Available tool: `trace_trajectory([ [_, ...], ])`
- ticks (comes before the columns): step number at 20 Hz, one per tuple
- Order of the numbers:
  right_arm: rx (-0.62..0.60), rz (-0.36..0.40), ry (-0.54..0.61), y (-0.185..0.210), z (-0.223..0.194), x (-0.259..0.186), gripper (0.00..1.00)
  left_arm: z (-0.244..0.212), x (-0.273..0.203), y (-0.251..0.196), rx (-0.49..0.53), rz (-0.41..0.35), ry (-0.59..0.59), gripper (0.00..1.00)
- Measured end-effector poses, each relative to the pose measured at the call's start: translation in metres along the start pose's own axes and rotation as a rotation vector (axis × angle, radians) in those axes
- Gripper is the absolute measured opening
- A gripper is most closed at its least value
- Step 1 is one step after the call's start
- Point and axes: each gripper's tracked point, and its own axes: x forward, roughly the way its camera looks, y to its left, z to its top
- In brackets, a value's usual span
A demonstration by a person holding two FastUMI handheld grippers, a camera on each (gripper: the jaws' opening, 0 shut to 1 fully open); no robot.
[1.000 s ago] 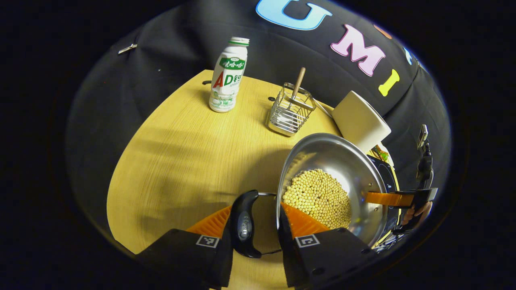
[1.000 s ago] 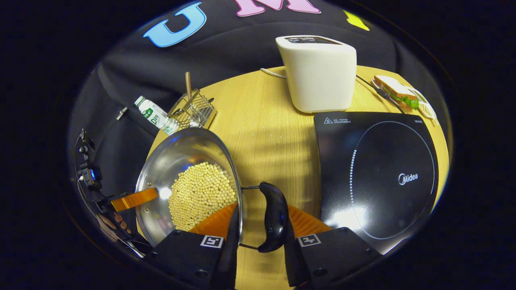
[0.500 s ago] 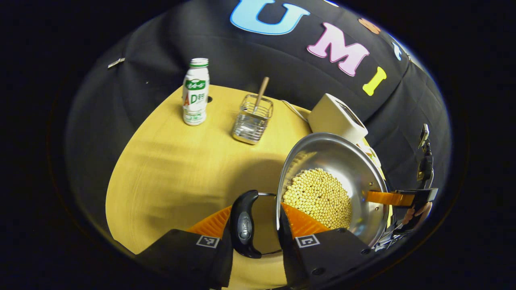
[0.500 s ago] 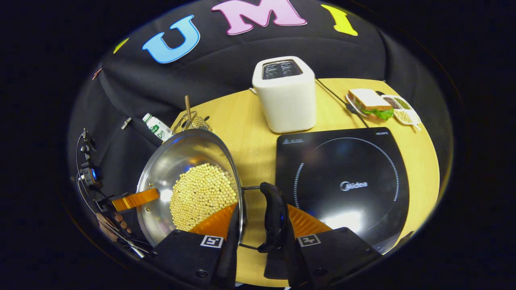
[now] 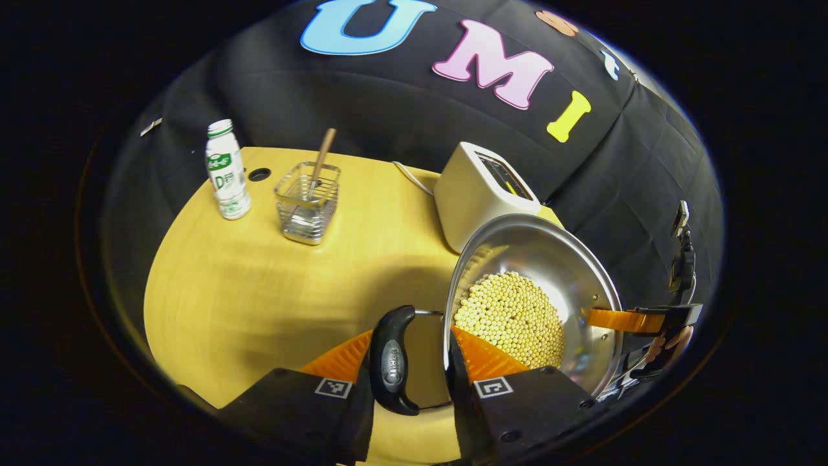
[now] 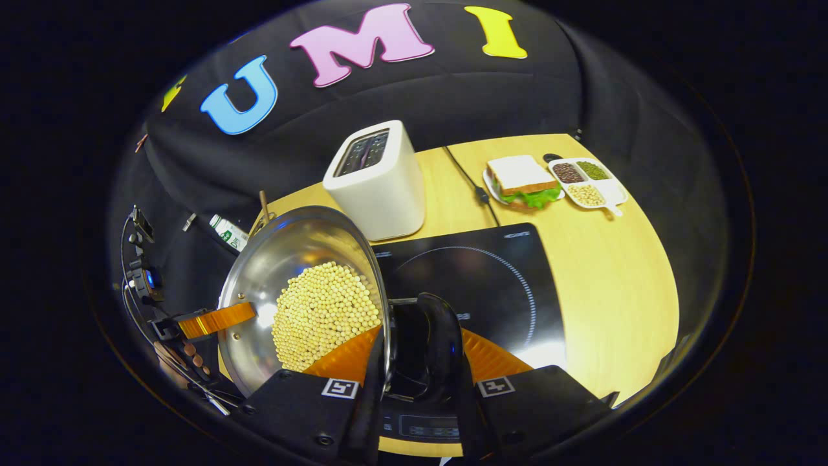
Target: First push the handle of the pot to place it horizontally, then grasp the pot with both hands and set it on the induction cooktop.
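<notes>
Pot [image 6: 304,285] full of beans [image 6: 326,314] hangs over the cooktop [image 6: 491,278], held at both sides. Left gripper [image 5: 409,369] clenches its handle [image 5: 391,359] and rim; right gripper [image 6: 414,366] grasps the opposite handle [image 6: 440,346] and rim. Toaster [image 6: 378,178] sits at 12 o'clock of the cooktop, sandwich [image 6: 521,181] at 1, bottle [image 5: 226,169] and rack [image 5: 308,202] far across the table [image 5: 272,278].

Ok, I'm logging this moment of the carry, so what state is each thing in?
pot: held up by both handles, part filled with beans
left tongs: shut on the pot's handle and rim
right tongs: shut on the other handle and rim
cooktop: bare, partly under the pot
toaster: upright, slots empty
bottle: upright, capped
</notes>
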Motion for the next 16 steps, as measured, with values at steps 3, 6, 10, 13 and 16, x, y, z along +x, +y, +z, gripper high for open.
trace_trajectory([
  [3,0.017,-0.014,0.002,-0.037,0.010,-0.002,0.47,0.001,0.020,-0.036,0.009,-0.008,0.015,0.54],
  [6,0.028,-0.024,0.005,-0.068,0.018,0.000,0.52,-0.001,0.041,-0.064,0.008,-0.015,0.029,0.54],
  [10,0.040,-0.029,0.031,-0.105,0.023,0.009,0.52,-0.007,0.068,-0.091,-0.003,-0.010,0.049,0.53],
  [13,0.038,-0.029,0.050,-0.126,0.027,0.019,0.52,-0.014,0.085,-0.104,-0.014,-0.001,0.068,0.53],
  [16,0.044,-0.023,0.074,-0.138,0.028,0.029,0.52,-0.021,0.095,-0.109,-0.022,0.015,0.082,0.53],
])
